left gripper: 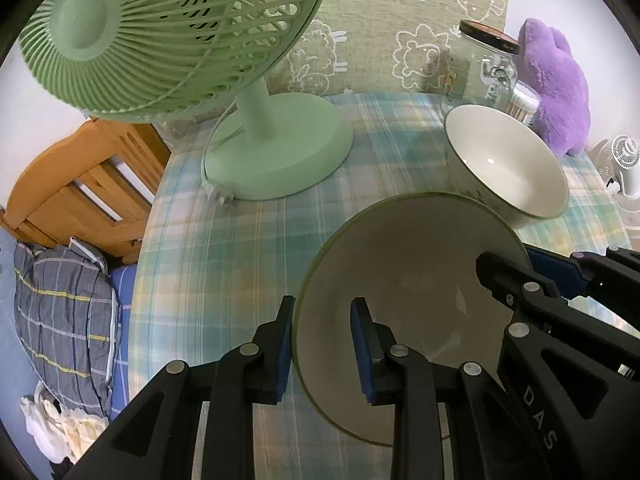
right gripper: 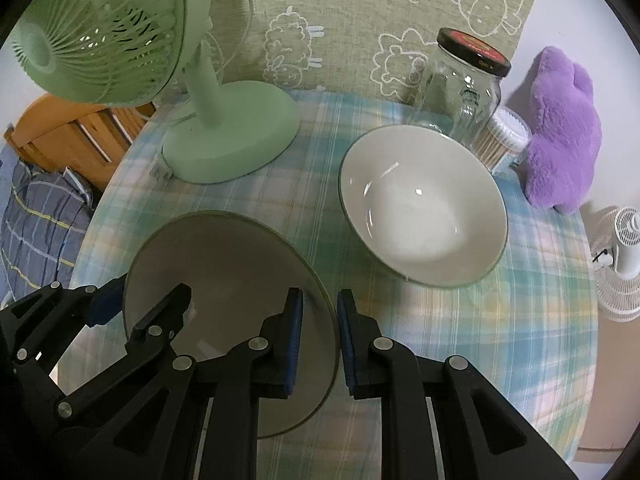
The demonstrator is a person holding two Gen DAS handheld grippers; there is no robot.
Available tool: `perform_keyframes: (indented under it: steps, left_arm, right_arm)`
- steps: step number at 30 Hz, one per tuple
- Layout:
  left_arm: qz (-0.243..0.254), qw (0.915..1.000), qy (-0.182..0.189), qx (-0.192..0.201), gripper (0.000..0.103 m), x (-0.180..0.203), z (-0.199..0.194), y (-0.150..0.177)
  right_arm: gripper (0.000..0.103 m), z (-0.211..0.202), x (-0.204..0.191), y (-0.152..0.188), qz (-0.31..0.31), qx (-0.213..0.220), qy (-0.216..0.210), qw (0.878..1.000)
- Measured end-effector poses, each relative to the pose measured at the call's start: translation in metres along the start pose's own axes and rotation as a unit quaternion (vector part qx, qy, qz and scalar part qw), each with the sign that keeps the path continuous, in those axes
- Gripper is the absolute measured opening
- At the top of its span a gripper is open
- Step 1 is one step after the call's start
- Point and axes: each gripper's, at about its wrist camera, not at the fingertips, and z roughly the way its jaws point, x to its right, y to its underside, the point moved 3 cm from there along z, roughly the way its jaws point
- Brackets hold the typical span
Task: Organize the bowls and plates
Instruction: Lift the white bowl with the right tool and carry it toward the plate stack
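Note:
A wide, shallow pale bowl with a green rim (left gripper: 400, 264) (right gripper: 224, 256) sits nearest on the checked tablecloth. My left gripper (left gripper: 324, 348) straddles its left rim, one pad outside and one inside the wall, shut on it. My right gripper (right gripper: 320, 344) is shut the same way on the opposite rim; in the left wrist view it shows at the bowl's right edge (left gripper: 520, 276). A second, deeper white bowl (right gripper: 424, 208) (left gripper: 508, 160) stands empty just behind and to the right, apart from both grippers.
A green desk fan (right gripper: 228, 136) stands at the back left. A lidded glass jar (right gripper: 464, 80), a tub of cotton swabs (right gripper: 508, 140) and a purple plush toy (right gripper: 560, 132) crowd the back right. The table's round edge drops off at left above a wooden chair (left gripper: 80, 184).

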Motion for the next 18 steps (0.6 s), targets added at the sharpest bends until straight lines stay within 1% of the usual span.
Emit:
perform_keyframes:
  steps: [6, 10, 18]
  left_arm:
    - [-0.003, 0.9999, 0.003, -0.013, 0.026, 0.007, -0.010, 0.017]
    - [-0.003, 0.9999, 0.003, -0.013, 0.025, 0.013, -0.020, 0.030]
    - [-0.010, 0.9999, 0.004, -0.011, 0.026, 0.025, -0.043, 0.052]
  right_arm:
    - [0.021, -0.013, 0.001, 0.019, 0.008, -0.003, 0.001, 1.000]
    - [0.021, -0.021, 0.004, 0.036, 0.009, -0.010, -0.001, 1.000]
    - [0.021, -0.045, 0.008, 0.064, 0.009, -0.008, -0.002, 1.000]
